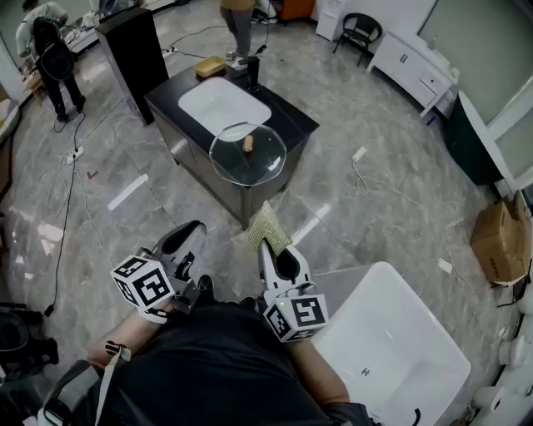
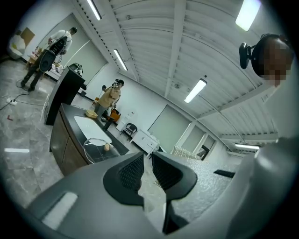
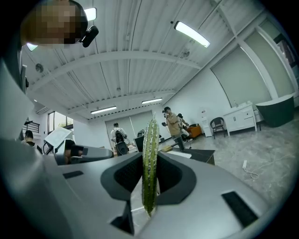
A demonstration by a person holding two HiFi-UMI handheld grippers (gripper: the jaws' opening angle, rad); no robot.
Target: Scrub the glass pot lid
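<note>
Head view looks steeply down on a grey marble floor (image 1: 375,191) with a dark counter (image 1: 291,123) standing alone in the middle of it. A white basin (image 1: 221,104) is sunk into its top. The glass pot lid (image 1: 247,154) lies flat at the near end, just in front of the basin, with its knob up. I cannot tell whether its rim passes the counter's near corner. A black tap (image 1: 252,73) stands at the far end, and a person (image 1: 237,25) stands just beyond it.

I hold both tools close to my body, well apart from the counter. The left gripper (image 1: 185,240) has its fingers drawn narrow, with a slim gap and nothing in it. The right gripper (image 1: 271,250) is clamped on a thin green scrub pad (image 1: 269,227) that stands on edge and pokes out past the fingertips toward the counter.

Bare floor lies between me and the lid. A white bathtub (image 1: 391,333) sits near my right side. A black cable (image 1: 71,208) trails along the floor to the left, and a white cord (image 1: 360,170) lies right of the counter. A cardboard box (image 1: 500,237) sits at the right edge, and another person (image 1: 52,54) works far off to the left.
</note>
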